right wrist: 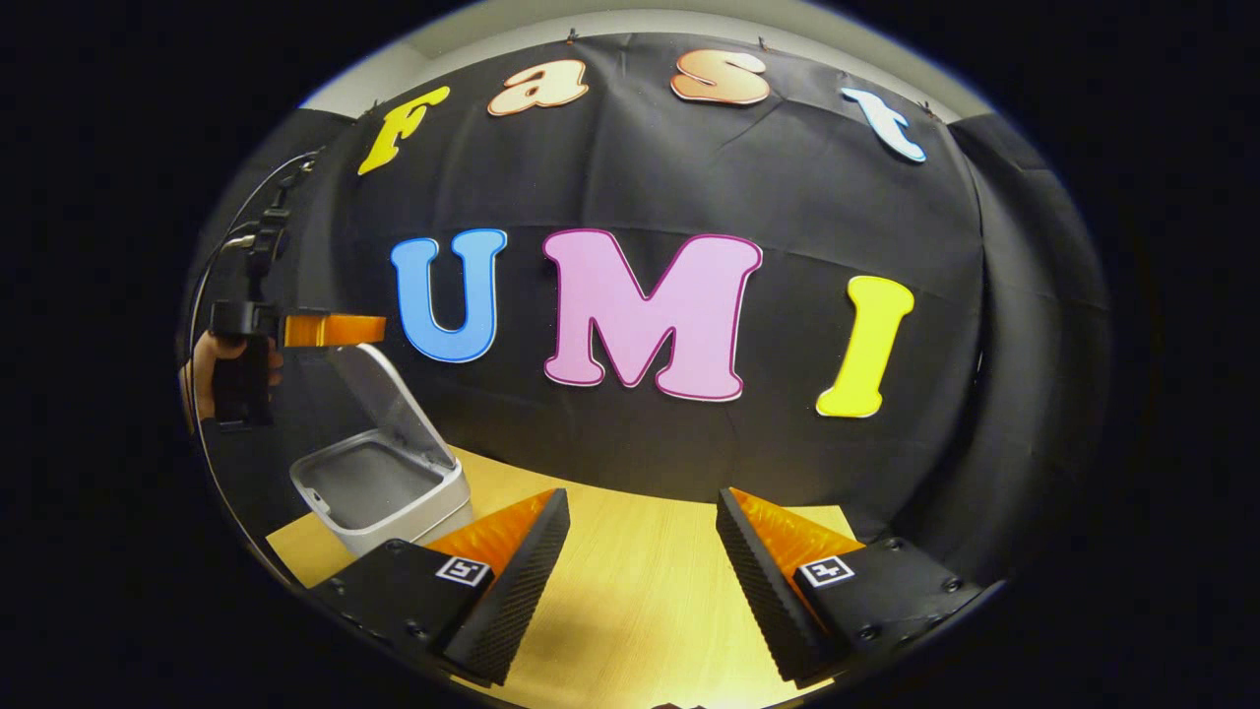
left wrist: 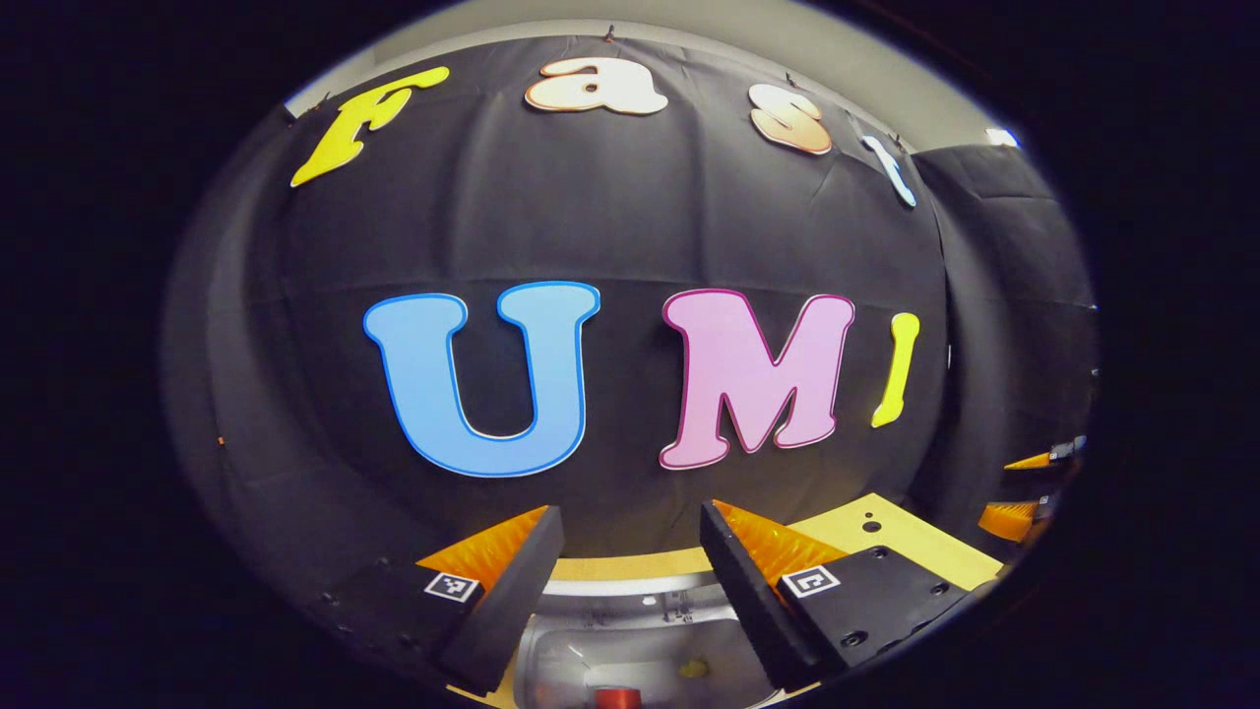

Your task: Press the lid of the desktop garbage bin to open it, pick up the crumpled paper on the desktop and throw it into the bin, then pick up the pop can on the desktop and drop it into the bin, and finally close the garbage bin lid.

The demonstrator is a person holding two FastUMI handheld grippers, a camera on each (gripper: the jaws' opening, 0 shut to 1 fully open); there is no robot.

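In the left gripper view my left gripper (left wrist: 630, 512) is open and empty, held over the open grey bin (left wrist: 591, 650). Inside the bin lie a red pop can (left wrist: 615, 697) and a small yellowish lump (left wrist: 694, 668); I cannot tell whether the lump is the paper. In the right gripper view the bin (right wrist: 394, 507) stands at the table's left end with its lid (right wrist: 389, 404) tilted up. A hand (right wrist: 202, 369) holds the left gripper (right wrist: 340, 329) above that lid. My right gripper (right wrist: 642, 494) is open over bare tabletop, with nothing between its fingers.
The wooden table (right wrist: 630, 591) runs back to the black cloth wall. A cable (right wrist: 266, 212) rises from the left gripper's handle. The right gripper (left wrist: 1029, 489) appears at the far right of the left gripper view, near the table's corner (left wrist: 886, 532).
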